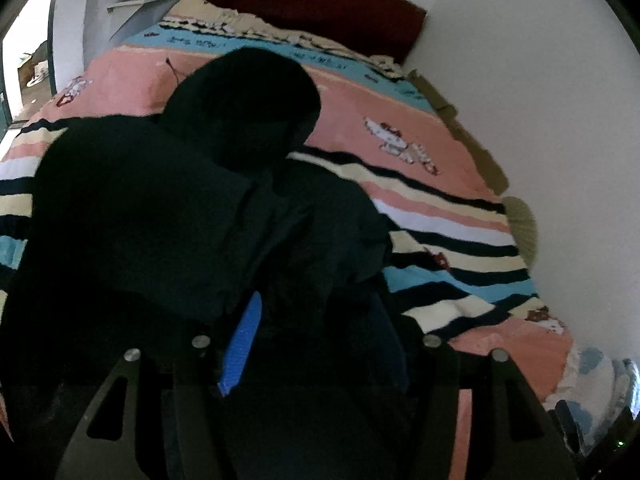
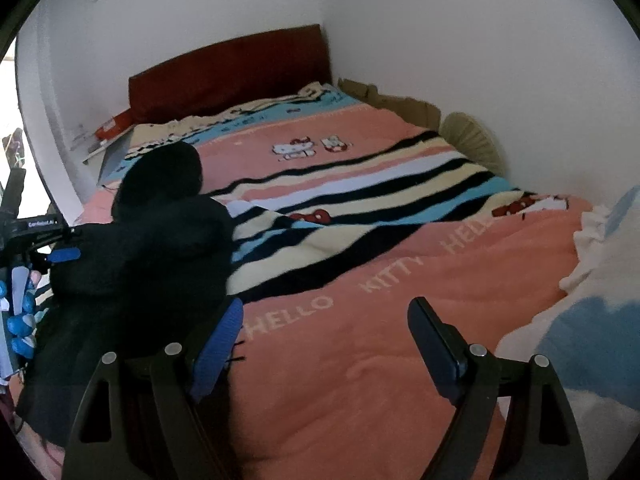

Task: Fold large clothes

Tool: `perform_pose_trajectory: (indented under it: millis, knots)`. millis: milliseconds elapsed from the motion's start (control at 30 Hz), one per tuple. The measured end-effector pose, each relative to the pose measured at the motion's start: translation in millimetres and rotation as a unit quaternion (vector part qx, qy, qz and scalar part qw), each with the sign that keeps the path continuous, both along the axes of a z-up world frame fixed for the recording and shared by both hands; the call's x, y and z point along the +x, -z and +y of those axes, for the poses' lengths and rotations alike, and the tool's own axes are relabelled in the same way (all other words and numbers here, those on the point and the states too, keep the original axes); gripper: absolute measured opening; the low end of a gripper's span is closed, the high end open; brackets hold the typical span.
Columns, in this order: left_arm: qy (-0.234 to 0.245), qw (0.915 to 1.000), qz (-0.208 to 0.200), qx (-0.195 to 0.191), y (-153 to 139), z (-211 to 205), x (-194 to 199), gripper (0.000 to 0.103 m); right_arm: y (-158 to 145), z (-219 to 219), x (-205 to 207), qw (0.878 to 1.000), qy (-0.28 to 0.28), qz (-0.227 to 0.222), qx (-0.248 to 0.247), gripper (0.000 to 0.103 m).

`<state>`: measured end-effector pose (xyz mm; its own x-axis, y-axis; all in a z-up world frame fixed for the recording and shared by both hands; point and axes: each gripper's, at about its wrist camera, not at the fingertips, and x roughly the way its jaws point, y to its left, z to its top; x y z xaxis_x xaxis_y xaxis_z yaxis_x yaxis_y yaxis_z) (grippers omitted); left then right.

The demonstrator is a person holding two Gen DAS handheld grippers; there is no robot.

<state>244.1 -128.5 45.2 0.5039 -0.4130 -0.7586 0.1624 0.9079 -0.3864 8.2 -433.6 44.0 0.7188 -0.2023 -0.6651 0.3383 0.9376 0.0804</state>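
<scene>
Right wrist view: one black hooded garment [image 2: 160, 240] on one striped blanket [image 2: 360, 280], two grippers [image 2: 324, 340] both spread, empty.

The pink band of the blanket [image 2: 360, 360] on the bed carries pale woven capitals that read "HELLO" [image 2: 290, 314], then "KITTY" [image 2: 394, 274], then a second "HELLO" [image 2: 468, 236] whose end runs into a fold and is hard to make out. At the left edge of the right wrist view, the left gripper [image 2: 64, 255] bears a small black label [image 2: 42, 223] with white print that seems to begin "Gen", the rest too small to read surely. The blue band [image 1: 208, 42] near the headboard shows dark lettering in both views, but it is too blurred to read.
</scene>
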Motion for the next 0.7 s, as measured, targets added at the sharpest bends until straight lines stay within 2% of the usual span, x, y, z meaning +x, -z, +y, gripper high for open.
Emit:
perform_pose_trajectory:
  millis: [133, 300, 600, 700]
  knots:
    - [0.001, 0.9998, -0.021, 0.007, -19, 29, -12, 0.056, -18, 16, -12, 1.0, -0.008, -0.013, -0.009, 0.084]
    - [-0.022, 0.9988, -0.039, 0.02, -27, 92, -17, 0.056, -27, 40, -10, 0.999, -0.029, -0.012, -0.018, 0.084]
    - [-0.112, 0.9921, -0.04, 0.039, -2, 238, -4, 0.056, -28, 87, 32, 0.996, -0.076, 0.002, -0.037, 0.084]
    - [-0.124, 0.9901, -0.041, 0.051, 7, 276, 3, 0.056, -28, 101, 55, 0.995, -0.089, 0.006, -0.037, 0.084]
